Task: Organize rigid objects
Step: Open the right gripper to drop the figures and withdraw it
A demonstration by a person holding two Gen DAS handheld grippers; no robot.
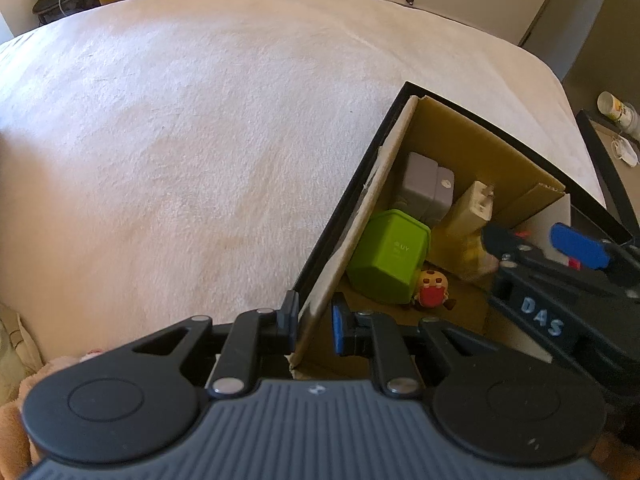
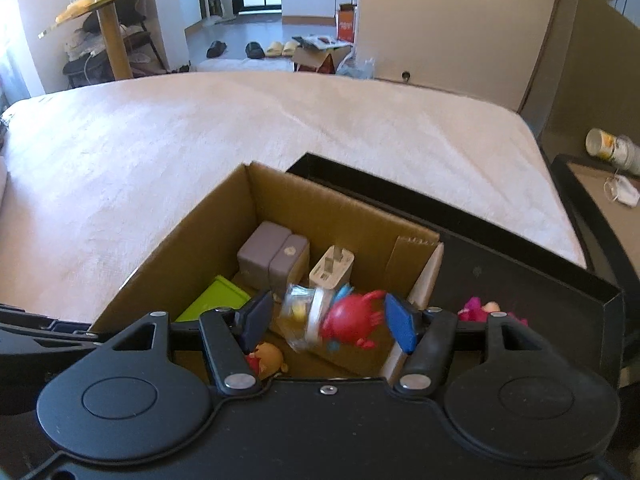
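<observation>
The bed point(image 1: 180, 140) carries your cardboard box point(image 2: 208, 232), which sits in a black tray point(image 2: 520, 280). Your left gripper point(image 1: 314, 320) pinches the box's near wall, one finger on each side, probably to steady it. Your right gripper point(image 2: 326, 316) is spread above the box, and the blurred red crab toy point(image 2: 350, 318) between its fingers looks released. Inside lie a green case point(image 1: 390, 256), grey blocks point(image 2: 272, 256), a charger plug point(image 2: 332, 266) and a small figurine point(image 1: 432, 288).

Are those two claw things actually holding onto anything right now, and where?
The left gripper pinches the cardboard box by its side wall. The right gripper is open; a blurred red toy in a clear packet sits between its fingers, seemingly not clamped.
</observation>
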